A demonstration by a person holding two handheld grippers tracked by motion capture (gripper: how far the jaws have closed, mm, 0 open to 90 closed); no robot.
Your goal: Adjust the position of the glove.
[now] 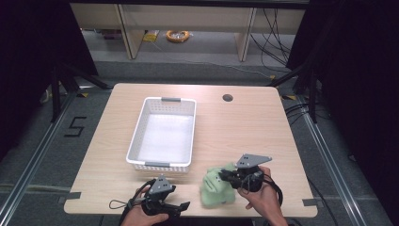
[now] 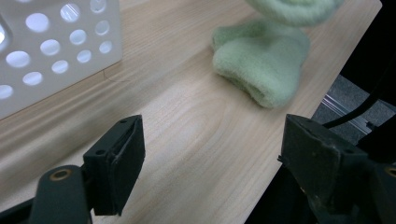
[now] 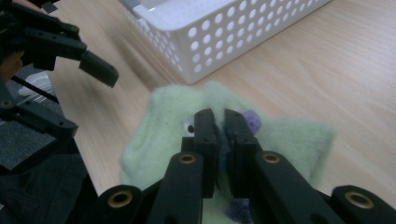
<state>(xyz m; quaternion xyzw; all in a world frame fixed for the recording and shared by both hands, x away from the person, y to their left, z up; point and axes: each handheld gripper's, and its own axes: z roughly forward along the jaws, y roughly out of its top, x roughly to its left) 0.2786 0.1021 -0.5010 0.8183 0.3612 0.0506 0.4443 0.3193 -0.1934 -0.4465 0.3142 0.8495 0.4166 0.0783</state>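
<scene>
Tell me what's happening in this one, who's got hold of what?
A person at a wooden table works a hand-held gripper in each hand. The right hand-held gripper is shut on a green plush toy near the table's front edge, its jaws pinched into the fabric. The left hand-held gripper is open over bare tabletop and holds nothing. A white perforated basket stands empty, a little beyond the toy.

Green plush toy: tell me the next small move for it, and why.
Probably lift the green plush toy a little higher, then carry it toward the white basket. The right gripper is shut on the toy's fabric, part of the toy still appears to rest on the table, and the basket beside it is empty. The left gripper is open, holding nothing.
</scene>
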